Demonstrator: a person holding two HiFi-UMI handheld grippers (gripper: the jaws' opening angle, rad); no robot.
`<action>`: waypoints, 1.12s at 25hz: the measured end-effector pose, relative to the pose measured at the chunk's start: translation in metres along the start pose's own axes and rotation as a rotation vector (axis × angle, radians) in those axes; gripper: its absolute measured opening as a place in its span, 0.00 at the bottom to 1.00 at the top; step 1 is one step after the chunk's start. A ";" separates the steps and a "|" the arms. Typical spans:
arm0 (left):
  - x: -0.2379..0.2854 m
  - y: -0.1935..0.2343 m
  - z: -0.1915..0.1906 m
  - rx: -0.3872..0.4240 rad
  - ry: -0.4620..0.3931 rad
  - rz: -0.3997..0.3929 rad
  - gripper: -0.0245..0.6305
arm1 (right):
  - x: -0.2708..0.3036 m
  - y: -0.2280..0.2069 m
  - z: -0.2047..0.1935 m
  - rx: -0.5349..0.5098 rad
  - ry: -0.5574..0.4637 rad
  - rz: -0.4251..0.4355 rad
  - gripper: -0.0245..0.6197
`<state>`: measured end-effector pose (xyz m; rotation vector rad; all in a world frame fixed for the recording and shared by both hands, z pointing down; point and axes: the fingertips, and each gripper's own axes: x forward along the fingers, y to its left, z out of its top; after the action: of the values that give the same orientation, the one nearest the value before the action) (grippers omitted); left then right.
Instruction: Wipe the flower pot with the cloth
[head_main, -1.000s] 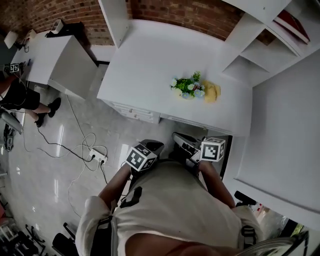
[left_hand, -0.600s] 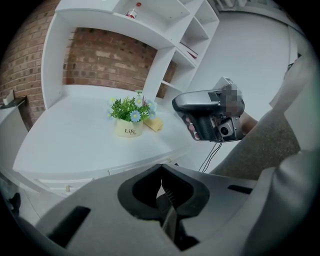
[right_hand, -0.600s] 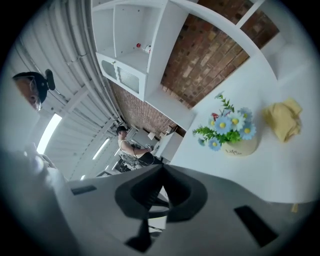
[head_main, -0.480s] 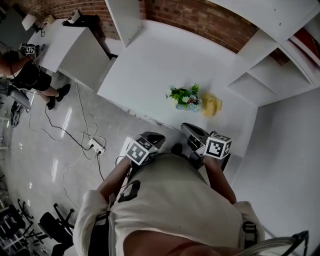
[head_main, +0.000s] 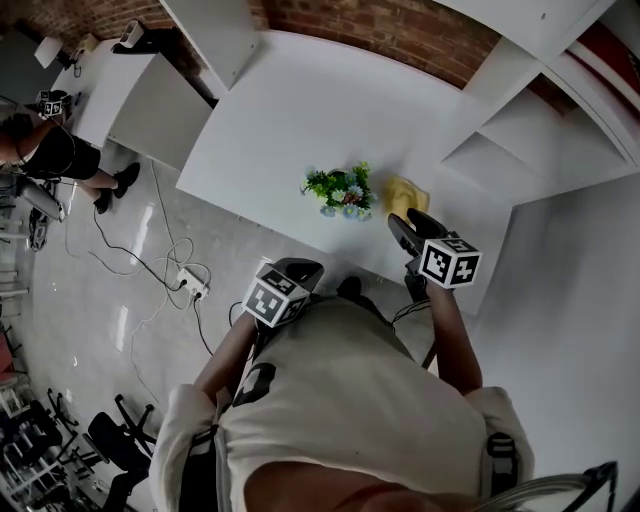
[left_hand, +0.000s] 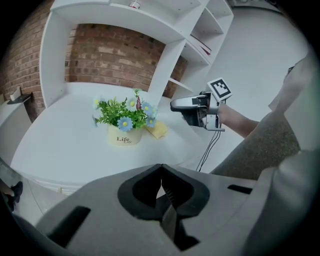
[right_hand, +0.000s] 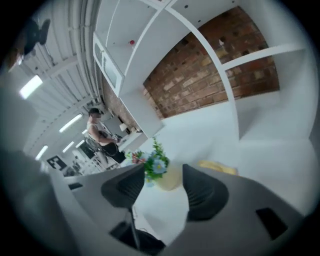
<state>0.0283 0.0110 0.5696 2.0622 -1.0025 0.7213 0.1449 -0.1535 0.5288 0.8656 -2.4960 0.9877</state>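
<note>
A cream flower pot with green leaves and blue flowers stands near the front edge of the white table. A yellow cloth lies crumpled just right of it. My right gripper reaches over the table edge, close to the cloth without touching it. Its jaws have just been opening and nothing is between them; the pot and cloth show beyond the right gripper. My left gripper hangs back off the table edge, shut and empty. The left gripper looks at the pot, the cloth and the right gripper.
White shelf units stand on the table's right and back against a brick wall. A power strip with cables lies on the floor to the left. Another person stands far left beside a second desk.
My right gripper has swung forward from beside my body to over the table edge by the cloth, and its jaws have opened. The left gripper has edged forward, still shut.
</note>
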 end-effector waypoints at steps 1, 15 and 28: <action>0.000 0.002 0.000 -0.006 0.002 0.009 0.07 | 0.002 -0.017 -0.002 -0.034 0.027 -0.050 0.46; -0.021 0.048 0.000 0.043 -0.034 -0.026 0.07 | 0.048 -0.122 -0.095 -0.025 0.304 -0.362 0.16; -0.005 0.108 0.032 0.354 -0.074 0.034 0.07 | 0.050 -0.028 -0.035 0.146 0.058 -0.241 0.13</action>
<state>-0.0575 -0.0598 0.5860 2.3946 -1.0089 0.8983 0.1265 -0.1661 0.5920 1.1339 -2.2280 1.1037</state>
